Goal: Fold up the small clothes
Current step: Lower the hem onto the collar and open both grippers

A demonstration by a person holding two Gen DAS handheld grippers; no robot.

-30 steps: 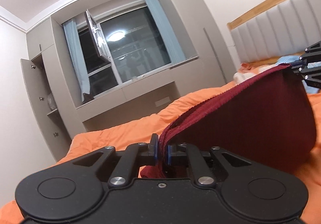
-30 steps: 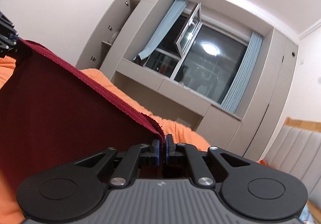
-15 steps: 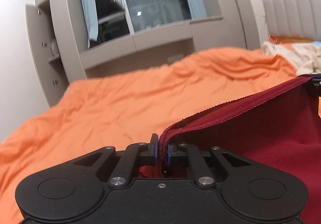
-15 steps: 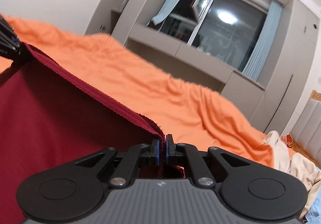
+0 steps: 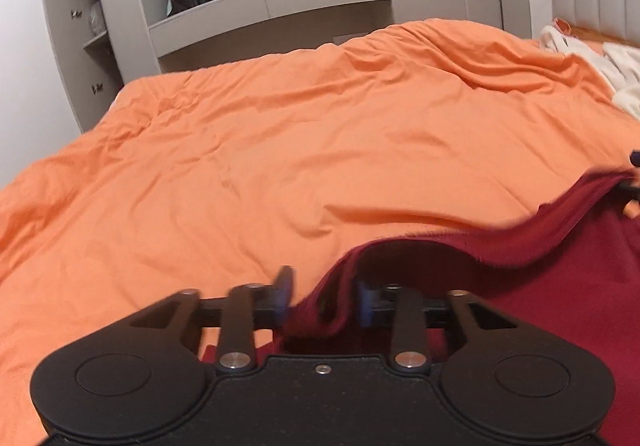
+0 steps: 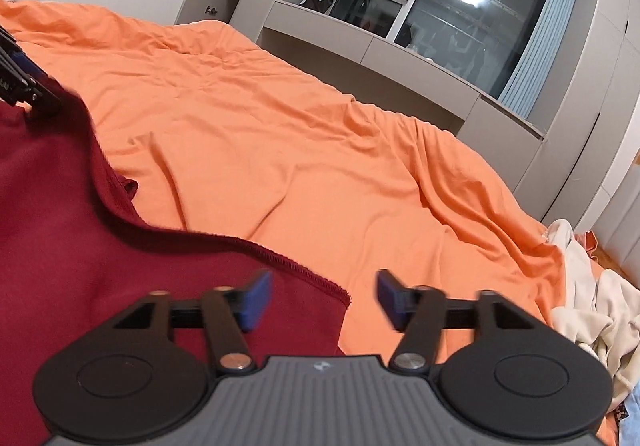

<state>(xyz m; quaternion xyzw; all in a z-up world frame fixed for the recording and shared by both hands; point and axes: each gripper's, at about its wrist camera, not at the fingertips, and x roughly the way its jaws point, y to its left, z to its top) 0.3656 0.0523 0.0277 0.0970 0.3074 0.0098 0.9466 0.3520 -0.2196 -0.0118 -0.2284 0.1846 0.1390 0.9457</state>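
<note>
Left wrist view: the left claw has just been opening and stands released, its pads apart, with a raised fold of the dark red garment between them, whether touching either pad cannot be told. The garment lies on the orange bedspread, its hemmed edge running from the claw toward 2 o'clock. In the right wrist view, the right claw has just been opening too and is released; the garment's corner lies beneath its left finger, the hem stretching toward 10 o'clock. Pale clothes lie at 3 o'clock.
</note>
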